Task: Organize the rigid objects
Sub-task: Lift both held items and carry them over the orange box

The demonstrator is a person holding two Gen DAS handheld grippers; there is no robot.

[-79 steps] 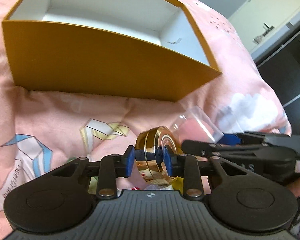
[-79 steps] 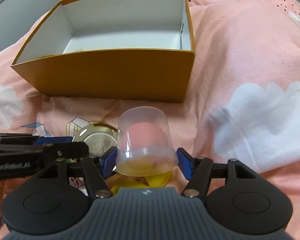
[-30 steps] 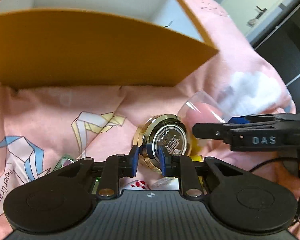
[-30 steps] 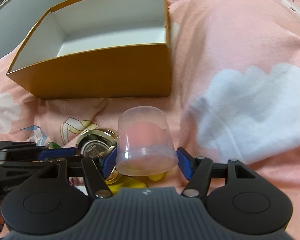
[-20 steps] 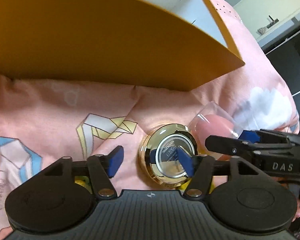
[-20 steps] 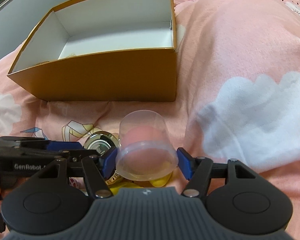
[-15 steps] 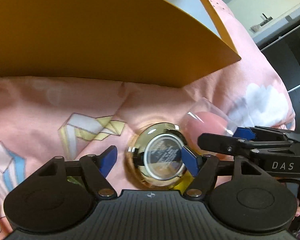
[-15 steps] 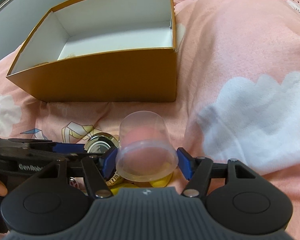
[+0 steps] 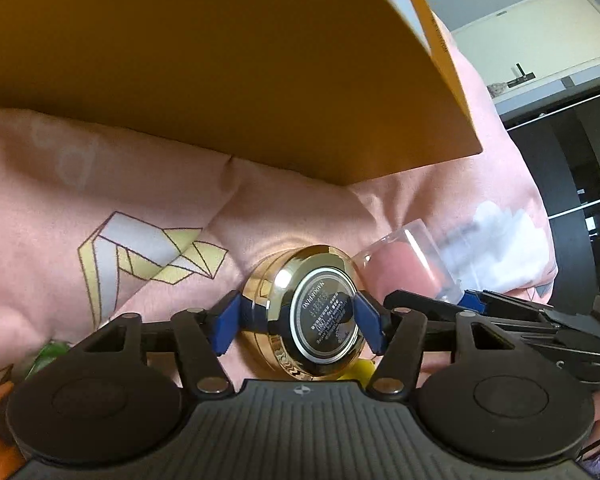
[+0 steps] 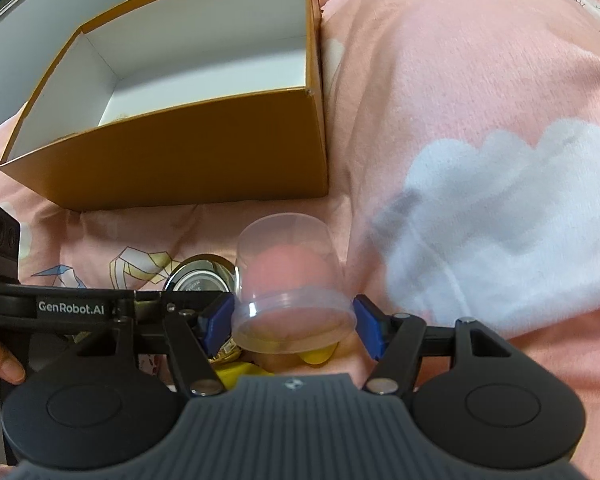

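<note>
Left gripper [image 9: 298, 322] clamps a gold cosmetic jar [image 9: 312, 312]; right gripper [image 10: 294, 326] grips a clear plastic cup [image 10: 292, 280] near the orange box [image 10: 188, 160] on a pink quilt [image 10: 460, 80].

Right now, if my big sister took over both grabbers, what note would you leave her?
Left gripper: shut on the gold compact, just off the pink blanket.
Right gripper: shut on the clear cup with a pink sponge inside.
The orange box sits ahead; its visible part holds nothing.
Done: both things gripped.
Left: lift each over the wall and drop it in, then the yellow bits underneath.
</note>
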